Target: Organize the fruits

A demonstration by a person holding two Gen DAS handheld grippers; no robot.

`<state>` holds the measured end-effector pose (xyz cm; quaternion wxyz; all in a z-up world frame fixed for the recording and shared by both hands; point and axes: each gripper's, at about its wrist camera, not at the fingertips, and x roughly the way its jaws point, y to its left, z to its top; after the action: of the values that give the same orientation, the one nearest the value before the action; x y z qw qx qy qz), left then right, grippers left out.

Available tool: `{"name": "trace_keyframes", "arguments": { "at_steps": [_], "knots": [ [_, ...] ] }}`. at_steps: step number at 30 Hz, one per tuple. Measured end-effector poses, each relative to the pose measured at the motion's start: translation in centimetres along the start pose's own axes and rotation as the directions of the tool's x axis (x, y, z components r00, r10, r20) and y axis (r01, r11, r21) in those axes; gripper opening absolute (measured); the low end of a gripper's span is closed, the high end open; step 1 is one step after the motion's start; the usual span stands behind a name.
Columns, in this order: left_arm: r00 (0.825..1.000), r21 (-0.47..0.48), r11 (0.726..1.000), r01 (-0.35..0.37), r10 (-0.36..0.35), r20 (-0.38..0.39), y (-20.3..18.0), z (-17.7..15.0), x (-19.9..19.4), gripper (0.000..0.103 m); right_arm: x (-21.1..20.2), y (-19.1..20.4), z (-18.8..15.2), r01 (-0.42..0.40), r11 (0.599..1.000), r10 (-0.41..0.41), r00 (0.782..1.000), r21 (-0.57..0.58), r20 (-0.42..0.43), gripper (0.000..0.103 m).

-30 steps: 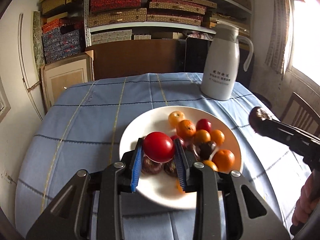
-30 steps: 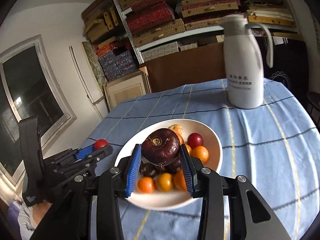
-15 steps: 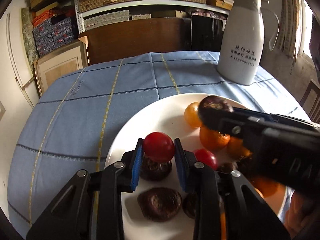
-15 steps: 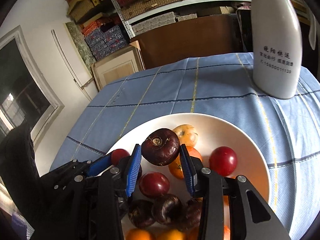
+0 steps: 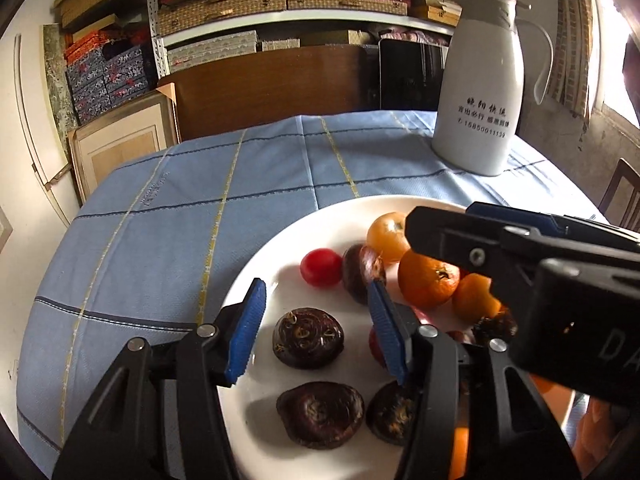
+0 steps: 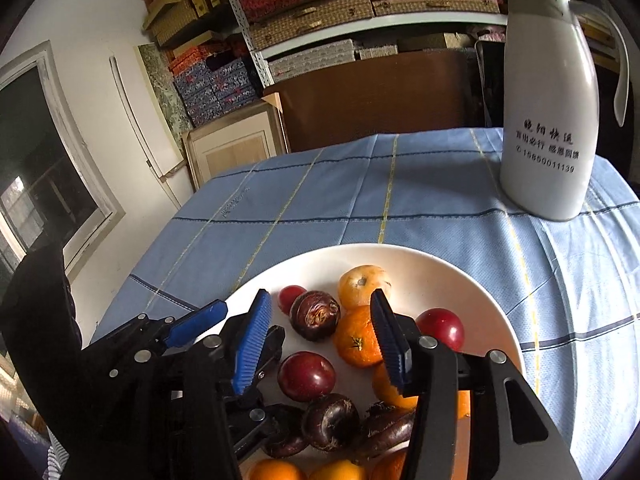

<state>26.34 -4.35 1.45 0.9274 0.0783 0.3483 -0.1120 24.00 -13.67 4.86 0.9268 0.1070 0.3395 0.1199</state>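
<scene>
The left gripper hangs over the near side of the white plate, its jaws opening and parted around empty air; nothing is pressed between the blue pads. Just beyond the jaw tips lies a small red tomato, free on the plate, with a dark water chestnut touching it on the right, partly behind the right pad. Below the gap between the jaws sits another dark water chestnut, and two more lie closer to the camera. To the right of the jaws, oranges crowd together, partly hidden by the right gripper, which crosses that view from the right.

In the right wrist view, the right gripper also has its jaws opening, with nothing clamped. In the gap between them, resting on the plate, are the dark chestnut and an orange touching the right pad's inner side. A yellow-orange fruit lies just past the tips, a dark red fruit below the gap, another red one right of the jaws. The left gripper reaches in from the left.

The plate rests on a blue checked cloth over the bench, with a white jug far ahead to the right.
</scene>
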Motion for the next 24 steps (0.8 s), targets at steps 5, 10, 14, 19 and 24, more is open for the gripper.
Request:
{"name": "trace_keyframes", "arguments": {
  "at_steps": [5, 10, 14, 19, 24],
  "knots": [
    [0.999, -0.005, 1.000, -0.012, 0.012, 0.040, -0.3, -0.5, -2.6, 0.067, -2.4, 1.0, -0.5, -0.006, 1.000, 0.007, 0.999, -0.023, 0.044, 0.055],
    [0.997, -0.001, 1.000, -0.025, 0.025, 0.070, -0.6, -1.6, -5.0, 0.074, -5.1, 1.8, -2.1, 0.024, 0.999, -0.019, 0.995, -0.047, 0.100, 0.056],
    [0.997, -0.021, 0.999, -0.028, 0.029, 0.071, -0.3, -3.2, -6.3, 0.078, -7.0, 1.3, -4.1, 0.029, 0.999, -0.025, 0.993, -0.035, 0.117, 0.059],
    [0.996, -0.036, 0.998, -0.049, 0.051, 0.068, -0.5, -5.7, -7.7, 0.083, -9.2, -0.4, -7.1, 0.044, 0.999, -0.043, 0.991, -0.001, 0.124, 0.062],
    [0.994, -0.042, 0.996, -0.074, 0.077, 0.079, -1.3, -8.1, -9.8, 0.091, -10.6, -2.0, -9.8, 0.075, 0.997, -0.077, 0.991, 0.021, 0.109, 0.063]
  ]
}}
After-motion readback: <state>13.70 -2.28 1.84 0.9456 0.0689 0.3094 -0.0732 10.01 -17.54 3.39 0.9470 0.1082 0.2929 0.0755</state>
